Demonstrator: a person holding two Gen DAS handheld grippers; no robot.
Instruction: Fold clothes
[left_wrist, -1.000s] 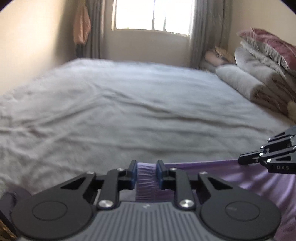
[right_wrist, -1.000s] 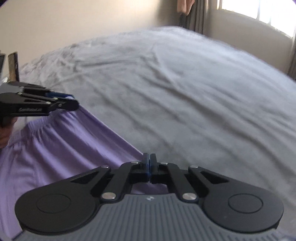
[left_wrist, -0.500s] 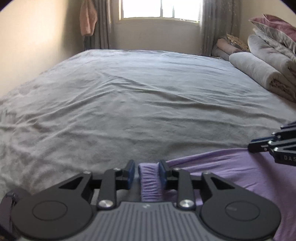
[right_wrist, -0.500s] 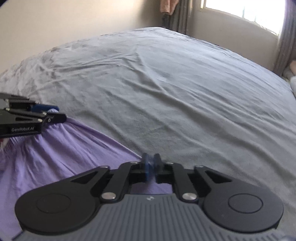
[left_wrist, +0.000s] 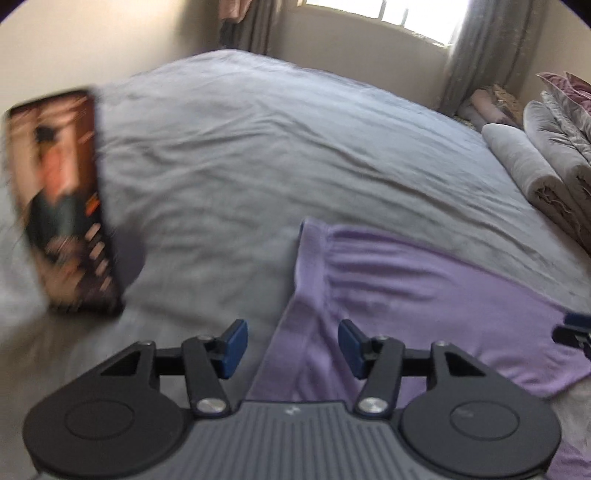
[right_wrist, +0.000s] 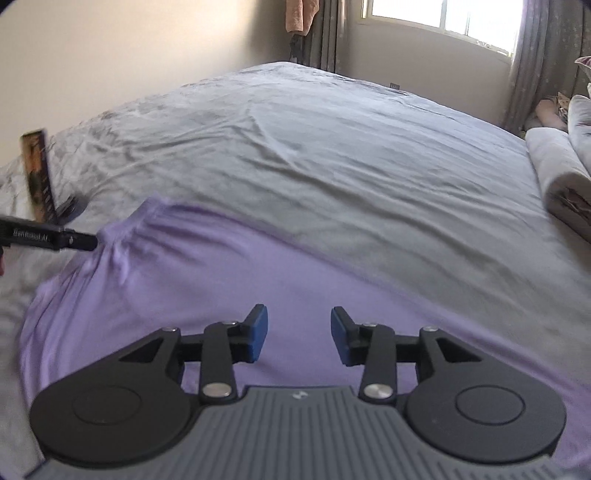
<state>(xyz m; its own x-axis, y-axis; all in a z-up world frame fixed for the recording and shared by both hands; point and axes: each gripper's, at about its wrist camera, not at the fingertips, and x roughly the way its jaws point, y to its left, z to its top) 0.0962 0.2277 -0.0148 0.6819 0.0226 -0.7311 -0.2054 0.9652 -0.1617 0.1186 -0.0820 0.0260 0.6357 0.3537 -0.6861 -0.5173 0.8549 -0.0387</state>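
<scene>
A lilac garment (left_wrist: 413, 295) lies spread flat on the grey bed (left_wrist: 258, 155), its ribbed waistband (left_wrist: 308, 258) running toward my left gripper (left_wrist: 291, 349). That gripper is open, its blue pads apart above the waistband edge, holding nothing. In the right wrist view the same garment (right_wrist: 207, 280) fills the near bed. My right gripper (right_wrist: 298, 334) hovers open over its smooth middle. The left gripper's black tip (right_wrist: 74, 242) shows at the garment's gathered corner.
A phone (left_wrist: 62, 206) stands propped on the bed at the left, also the phone (right_wrist: 37, 173) seen edge-on in the right wrist view. Folded blankets and pillows (left_wrist: 546, 155) are stacked along the right. A window (right_wrist: 443, 18) and curtains are at the far wall.
Both grippers opened and let go of the lilac garment, which now lies flat on the bed. Both views tilted down and pulled back, bringing the phone into sight.
</scene>
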